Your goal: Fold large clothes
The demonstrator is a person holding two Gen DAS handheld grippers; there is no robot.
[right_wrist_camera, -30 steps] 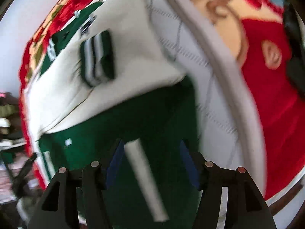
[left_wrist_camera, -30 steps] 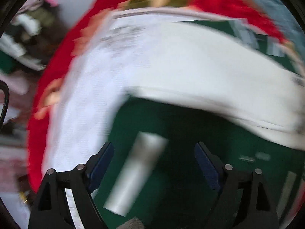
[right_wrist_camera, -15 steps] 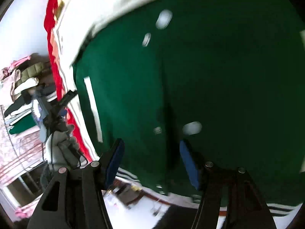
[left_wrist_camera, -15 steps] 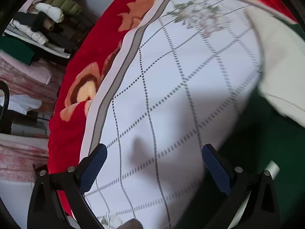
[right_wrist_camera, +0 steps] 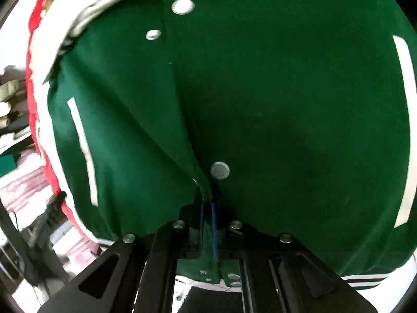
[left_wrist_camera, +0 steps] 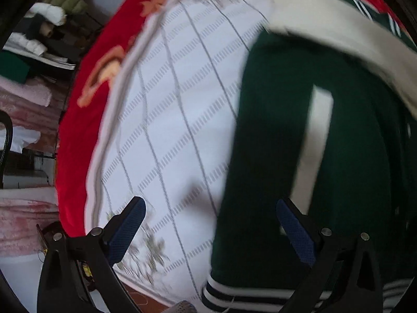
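Your right gripper [right_wrist_camera: 207, 206] is clamped on a pinch of the green jacket [right_wrist_camera: 286, 104] at its front opening, just below a snap [right_wrist_camera: 219, 170]; the cloth rises in a ridge from the blue pads, which stand almost together. Your left gripper [left_wrist_camera: 211, 232] is spread to its widest and holds nothing: one pad [left_wrist_camera: 127, 228] hangs over the quilt [left_wrist_camera: 169, 130], the other [left_wrist_camera: 295, 230] over the jacket's side edge [left_wrist_camera: 273, 143], near the striped hem [left_wrist_camera: 234, 290].

The jacket lies flat on the quilt, at the near edge of the bed, with a cream sleeve [left_wrist_camera: 338, 34] across its far part. The left view is blurred, so whether that pad touches the cloth cannot be told. In the right view the gripper body hides the hem beneath it, and the jacket's collar is cut off.

Half a second earlier your right jaws stood apart above the flat front; now they are closed on it. The left view then showed mostly quilt; the jacket edge has since come between the fingers.
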